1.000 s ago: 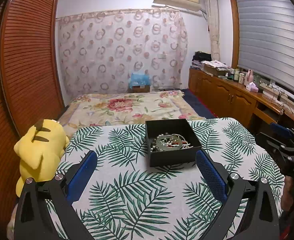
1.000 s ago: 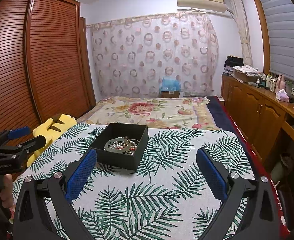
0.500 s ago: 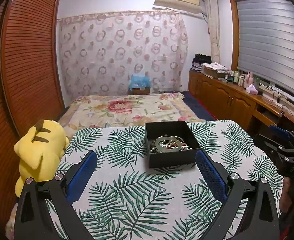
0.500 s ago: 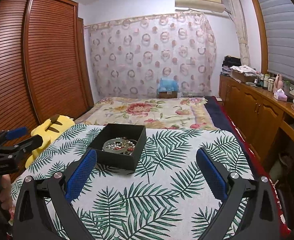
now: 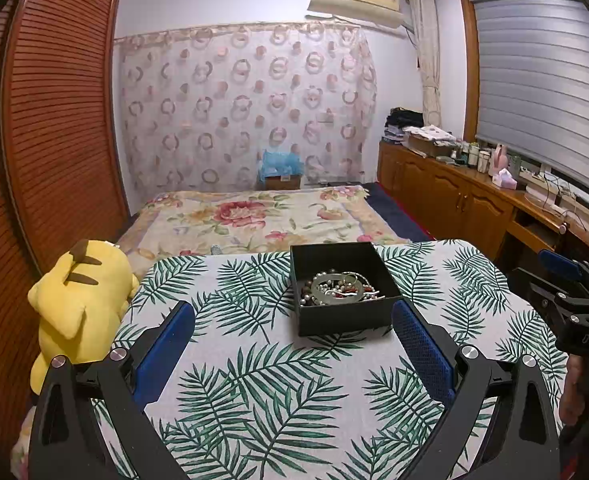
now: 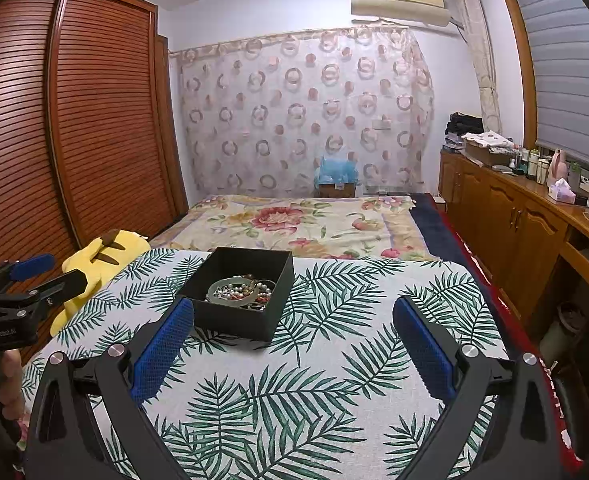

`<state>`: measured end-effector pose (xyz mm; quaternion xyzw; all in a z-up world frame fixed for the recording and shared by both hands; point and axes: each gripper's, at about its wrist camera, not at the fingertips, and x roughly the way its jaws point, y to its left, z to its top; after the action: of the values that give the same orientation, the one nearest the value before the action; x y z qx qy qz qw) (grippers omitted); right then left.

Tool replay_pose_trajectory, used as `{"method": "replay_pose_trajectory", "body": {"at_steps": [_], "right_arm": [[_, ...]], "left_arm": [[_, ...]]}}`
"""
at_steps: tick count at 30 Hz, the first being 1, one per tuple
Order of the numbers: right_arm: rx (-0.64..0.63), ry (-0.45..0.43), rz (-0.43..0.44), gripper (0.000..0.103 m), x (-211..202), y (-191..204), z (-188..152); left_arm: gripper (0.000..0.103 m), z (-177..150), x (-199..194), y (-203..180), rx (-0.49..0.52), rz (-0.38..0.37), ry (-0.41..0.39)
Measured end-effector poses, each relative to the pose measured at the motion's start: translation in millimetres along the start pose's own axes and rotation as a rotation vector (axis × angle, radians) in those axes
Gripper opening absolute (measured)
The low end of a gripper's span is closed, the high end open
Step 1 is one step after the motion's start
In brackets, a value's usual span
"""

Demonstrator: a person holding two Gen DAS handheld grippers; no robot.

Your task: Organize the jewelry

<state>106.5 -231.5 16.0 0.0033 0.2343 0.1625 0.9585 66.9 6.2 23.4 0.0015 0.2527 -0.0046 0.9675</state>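
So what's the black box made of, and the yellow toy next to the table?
The black box looks like matte cardboard: flat dull walls, sharp folded corners, no shine. It could be stiff plastic; the pictures can't settle that. The yellow toy looks like soft plush fabric, stuffed: fuzzy surface, rounded, squashy shape.

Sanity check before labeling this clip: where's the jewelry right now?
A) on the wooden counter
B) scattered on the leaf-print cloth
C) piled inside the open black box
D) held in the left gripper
C: the beads and a pale bangle lie tangled in a pile of jewelry inside the open black box, and both the left gripper and the right gripper are open and hold nothing.
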Motion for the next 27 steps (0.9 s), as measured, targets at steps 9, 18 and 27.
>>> {"method": "replay_pose_trajectory", "body": {"at_steps": [9, 18, 27], "right_arm": [[-0.003, -0.004, -0.002, 0.100, -1.1, 2.2, -0.1], [-0.002, -0.004, 0.000, 0.101, -1.3, 3.2, 0.0], [-0.004, -0.005, 0.002, 0.100, -0.7, 7.8, 0.1]], "left_arm": [[0.095, -0.7, 0.1, -0.1, 0.000, 0.000, 0.000], [0.095, -0.6, 0.3, -0.2, 0.000, 0.002, 0.000], [0.095, -1.0, -1.0, 0.3, -0.001, 0.001, -0.002]]}}
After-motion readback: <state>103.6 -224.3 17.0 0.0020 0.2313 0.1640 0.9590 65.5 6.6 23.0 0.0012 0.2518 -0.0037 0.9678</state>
